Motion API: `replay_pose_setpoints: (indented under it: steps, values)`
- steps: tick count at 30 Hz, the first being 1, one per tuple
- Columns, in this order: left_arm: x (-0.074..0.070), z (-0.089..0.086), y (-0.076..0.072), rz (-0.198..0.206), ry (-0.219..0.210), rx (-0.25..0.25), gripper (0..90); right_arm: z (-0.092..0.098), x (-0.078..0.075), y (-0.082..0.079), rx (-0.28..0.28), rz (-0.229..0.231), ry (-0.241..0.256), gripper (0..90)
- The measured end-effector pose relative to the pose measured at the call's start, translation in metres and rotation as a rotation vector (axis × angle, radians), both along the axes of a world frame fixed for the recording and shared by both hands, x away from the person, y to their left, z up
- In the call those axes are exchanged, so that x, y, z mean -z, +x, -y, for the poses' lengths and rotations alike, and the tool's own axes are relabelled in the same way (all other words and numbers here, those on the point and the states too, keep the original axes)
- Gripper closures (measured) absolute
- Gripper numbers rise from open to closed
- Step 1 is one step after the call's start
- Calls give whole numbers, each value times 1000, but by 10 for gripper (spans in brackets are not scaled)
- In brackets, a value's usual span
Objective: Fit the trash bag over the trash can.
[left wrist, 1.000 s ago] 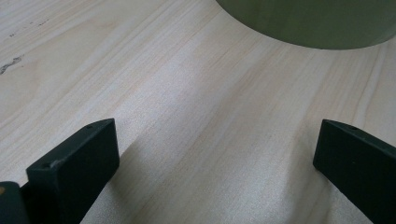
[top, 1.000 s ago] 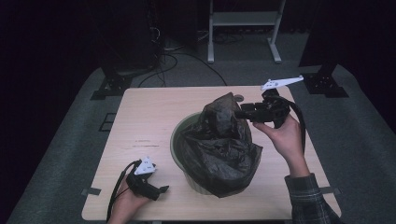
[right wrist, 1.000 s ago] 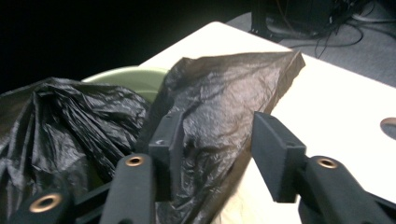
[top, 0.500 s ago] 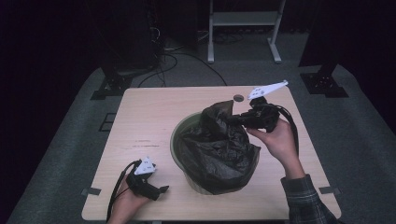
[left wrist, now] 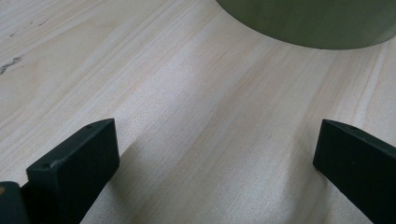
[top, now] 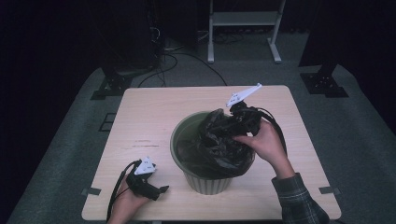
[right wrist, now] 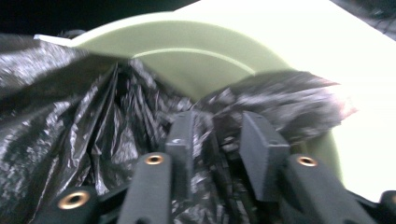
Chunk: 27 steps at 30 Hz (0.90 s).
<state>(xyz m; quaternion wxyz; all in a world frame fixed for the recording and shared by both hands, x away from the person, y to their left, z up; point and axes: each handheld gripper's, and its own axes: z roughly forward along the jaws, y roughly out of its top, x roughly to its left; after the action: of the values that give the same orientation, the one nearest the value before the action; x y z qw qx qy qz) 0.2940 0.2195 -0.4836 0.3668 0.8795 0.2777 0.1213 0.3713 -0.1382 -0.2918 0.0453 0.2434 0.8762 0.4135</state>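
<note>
One black bin liner [top: 219,142] going into a green bin [top: 205,179].
Thin, limp, slippery film: right gripper [right wrist: 217,128] pinches its bunched far-right edge; left gripper [left wrist: 215,154] rests wide, holding nothing.

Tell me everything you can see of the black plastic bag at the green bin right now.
The crinkled, glossy black plastic bag sits bunched in the mouth of the round pale-green bin, covering its right side and draping over the near right rim, while the left inner wall stays bare. It looks thin and heavily creased. The right gripper pinches a fold of it at the far right rim. The left gripper rests apart on the table.
</note>
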Motion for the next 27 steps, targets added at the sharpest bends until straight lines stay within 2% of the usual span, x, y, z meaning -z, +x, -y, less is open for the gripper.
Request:
replay_pose_setpoints:
  steps: [1,2,5,8,13,20,21,22,26,27]
  values:
    - [0,0,0,0,0,0,0,0,0,0,0,0,0,603]
    - [0,0,0,0,0,0,0,7,-4,-1,29,13,30,556]
    - [0,0,0,1,0,1,0,15,-8,-2,48,30,57,529]
    - [0,0,1,-2,-5,2,0,31,-15,-6,80,50,111,485]
    - [-3,1,1,-8,-13,10,0,43,-17,-10,96,67,132,441]
    - [-18,1,-3,16,-82,23,0,63,-17,-19,113,81,180,411]
    - [-18,1,-3,16,-82,23,0,65,-16,-21,113,83,184,411]
    - [-23,0,-4,14,-107,27,0,66,-16,-22,113,86,187,411]
    - [-37,-1,-7,32,-151,40,0,69,-16,-29,98,92,197,411]
    - [-37,-1,-7,32,-151,40,13,69,-17,-31,91,92,203,411]
